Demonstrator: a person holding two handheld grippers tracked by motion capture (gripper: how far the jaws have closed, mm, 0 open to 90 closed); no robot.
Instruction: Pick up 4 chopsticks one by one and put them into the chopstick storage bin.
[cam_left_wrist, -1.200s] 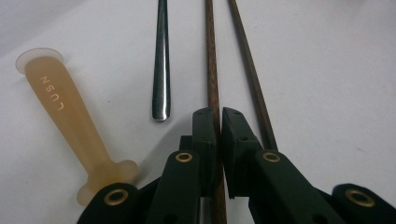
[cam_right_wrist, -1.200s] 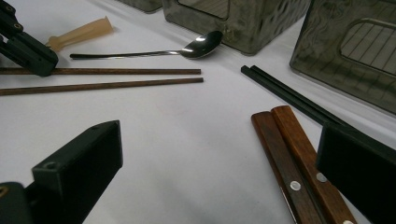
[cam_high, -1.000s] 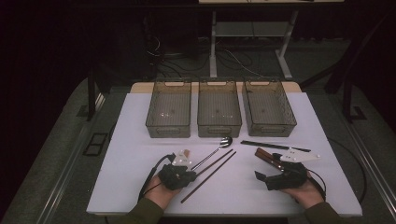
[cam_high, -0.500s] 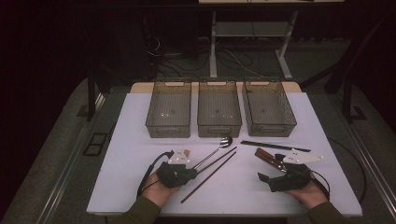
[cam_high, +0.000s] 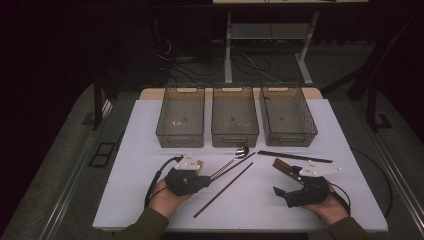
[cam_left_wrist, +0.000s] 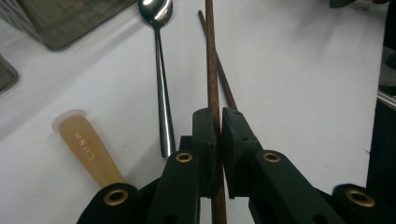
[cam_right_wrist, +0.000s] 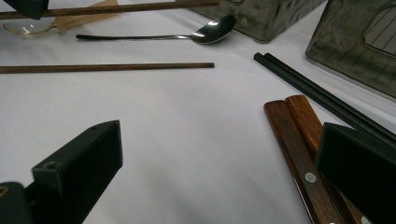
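Note:
My left gripper (cam_high: 206, 178) (cam_left_wrist: 218, 119) is shut on a brown wooden chopstick (cam_high: 235, 164) (cam_left_wrist: 212, 79) near its end; the stick points away toward the bins. Its twin (cam_high: 222, 190) (cam_left_wrist: 224, 84) (cam_right_wrist: 107, 67) lies flat on the white table. Just left of the held stick lies a metal spoon (cam_high: 235, 155) (cam_left_wrist: 159, 79) (cam_right_wrist: 205, 29), and a tan plastic spoon handle (cam_left_wrist: 88, 149) is beside my left jaw. My right gripper (cam_high: 286, 181) (cam_right_wrist: 219, 140) stands open and holds nothing. A pair of brown wooden handles (cam_high: 284, 167) (cam_right_wrist: 299, 140) lies by its right jaw.
Three translucent grey bins (cam_high: 180, 140) (cam_high: 235, 140) (cam_high: 289, 140) stand in a row at the back of the table. A pair of black chopsticks (cam_high: 295, 156) (cam_right_wrist: 317, 93) lies in front of the right bin. The table's front edge (cam_high: 240, 227) runs just below both hands.
My left gripper has shifted only slightly while keeping its hold on the chopstick. The right gripper has not moved.

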